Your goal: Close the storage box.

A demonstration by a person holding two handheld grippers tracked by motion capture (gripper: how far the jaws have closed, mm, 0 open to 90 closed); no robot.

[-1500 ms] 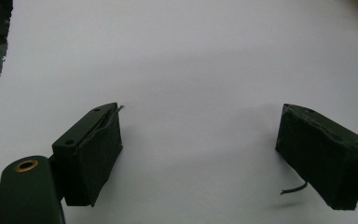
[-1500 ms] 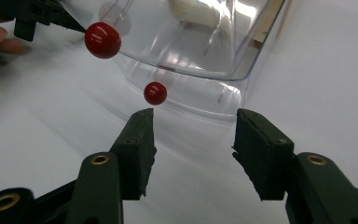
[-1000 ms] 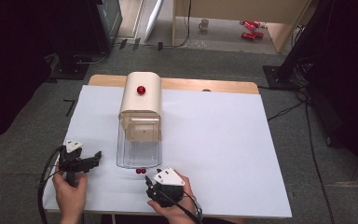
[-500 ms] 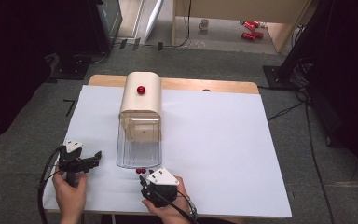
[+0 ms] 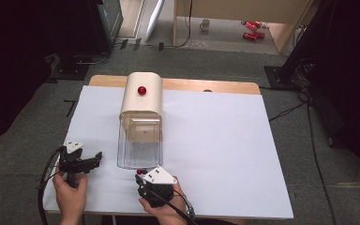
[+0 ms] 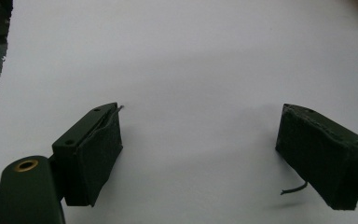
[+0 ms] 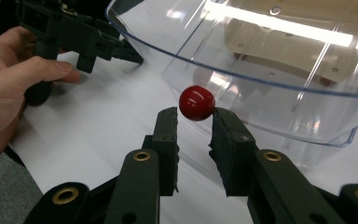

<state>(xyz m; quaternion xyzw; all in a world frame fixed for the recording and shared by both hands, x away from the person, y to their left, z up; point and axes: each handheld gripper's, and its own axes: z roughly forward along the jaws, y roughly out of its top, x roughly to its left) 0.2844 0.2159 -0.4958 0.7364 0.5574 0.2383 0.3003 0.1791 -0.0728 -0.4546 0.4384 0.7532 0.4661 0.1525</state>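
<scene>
Jaws, right: my right gripper (image 7: 193,122) has its two black jaws drawn in close on the red knob (image 7: 196,102), tips at either side of it, a narrow gap behind; looks pinched, contact on the left tip not fully clear.
Jaws, left: my left gripper (image 6: 200,154) stands wide open, nothing between, only white sheet (image 6: 191,60) under it.
Landmark: clear plastic drawer (image 5: 139,143), pulled out of the beige box (image 5: 142,96) toward me.
Red knob: on the drawer's front wall, at the near end, just off the sheet.
Second knob: red ball (image 5: 142,90) on top of the box, far side of the drawer.
Right gripper place: at the drawer's near front edge in the high view (image 5: 144,179).
Left gripper place: left of the drawer, well apart, pointing toward it (image 5: 93,160).
Handling, my guess: knob small, round, glossy, hard, so slippery; a pinch can roll off.
Where to hold: across the knob's widest part, pads square, not on the thin clear wall.
Drawer: light, stiff, thin plastic; likely slides easily, could flex or skew if pulled off-axis.
Box: may shift; free left gripper could brace it.
</scene>
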